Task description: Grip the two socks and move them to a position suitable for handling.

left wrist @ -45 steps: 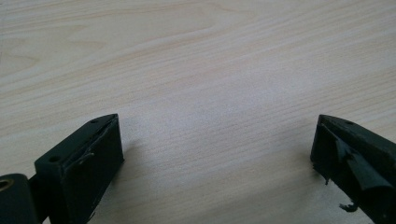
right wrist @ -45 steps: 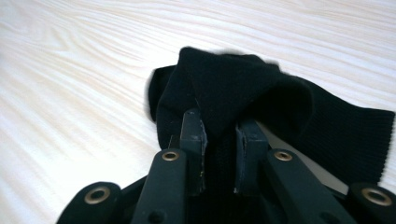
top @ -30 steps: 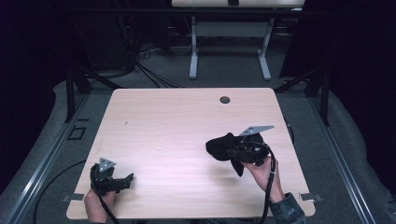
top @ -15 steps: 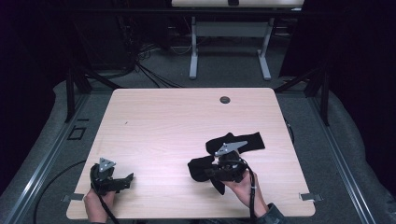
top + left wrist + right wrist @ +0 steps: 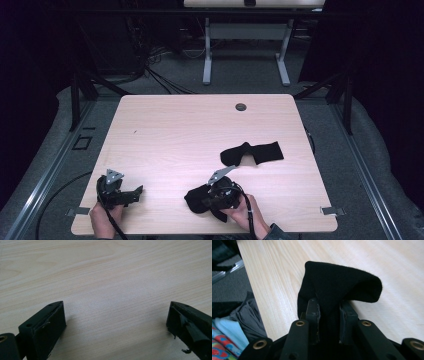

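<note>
Two black socks are on the light wooden table point(image 5: 175, 135). One sock point(image 5: 252, 152) lies flat, right of the middle. The other sock point(image 5: 197, 199) hangs bunched from my right gripper point(image 5: 210, 197) near the front edge, drooping onto the wood. In the right gripper view the fingers point(image 5: 313, 312) press on the sock point(image 5: 337, 282), which folds over ahead of my right gripper point(image 5: 329, 305). My left gripper point(image 5: 135, 192) rests by the front left corner, held by a hand. In its own view my left gripper point(image 5: 115, 317) is open, jaws wide over bare wood.
A round cable hole point(image 5: 241, 107) sits near the table's far edge. A second desk's white legs point(image 5: 207, 55) stand behind on the grey floor. The table's edge is close to the right gripper, with coloured clothing point(image 5: 234, 335) below it.
My right gripper has moved left and toward the front edge, lower, carrying one sock. The other sock has come free and stays flat on the table. The left gripper has not moved.
</note>
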The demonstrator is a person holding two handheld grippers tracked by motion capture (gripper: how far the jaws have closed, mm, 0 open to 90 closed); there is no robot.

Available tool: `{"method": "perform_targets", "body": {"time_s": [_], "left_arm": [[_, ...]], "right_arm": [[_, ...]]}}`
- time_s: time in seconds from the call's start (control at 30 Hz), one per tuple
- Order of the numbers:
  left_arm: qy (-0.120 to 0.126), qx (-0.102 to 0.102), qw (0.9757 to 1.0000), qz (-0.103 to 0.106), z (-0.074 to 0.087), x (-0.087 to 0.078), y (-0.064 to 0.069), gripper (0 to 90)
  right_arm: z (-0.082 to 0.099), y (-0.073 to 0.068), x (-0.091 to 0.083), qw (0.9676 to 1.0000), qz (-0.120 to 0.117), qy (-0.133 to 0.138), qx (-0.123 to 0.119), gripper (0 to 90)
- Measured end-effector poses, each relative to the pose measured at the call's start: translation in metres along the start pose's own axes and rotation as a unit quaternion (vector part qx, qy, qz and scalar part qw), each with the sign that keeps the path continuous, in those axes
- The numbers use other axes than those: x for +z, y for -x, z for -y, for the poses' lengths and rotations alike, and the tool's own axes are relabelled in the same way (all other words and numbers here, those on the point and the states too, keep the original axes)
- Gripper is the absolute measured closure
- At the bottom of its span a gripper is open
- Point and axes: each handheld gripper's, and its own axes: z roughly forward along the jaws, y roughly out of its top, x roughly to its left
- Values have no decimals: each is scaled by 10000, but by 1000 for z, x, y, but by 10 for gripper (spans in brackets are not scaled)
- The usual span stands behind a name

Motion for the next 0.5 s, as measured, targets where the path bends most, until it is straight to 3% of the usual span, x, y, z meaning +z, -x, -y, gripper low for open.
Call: {"method": "perform_targets", "body": {"time_s": [0.2,0.23,0.33,0.5], "left_arm": [[-1,-2,10000,2,0,0,0,21],[-1,-2,10000,1,0,0,0,21],[0,-3,10000,2,0,0,0,21],[1,-4,10000,2,0,0,0,21]], "right_arm": [[4,-1,12,10000,-71,-57,27,560],[3,0,9,9999,-8,-134,-43,547],[3,1,1,10000,-7,72,36,422],[5,6,-15,9997,109,201,72,310]]}}
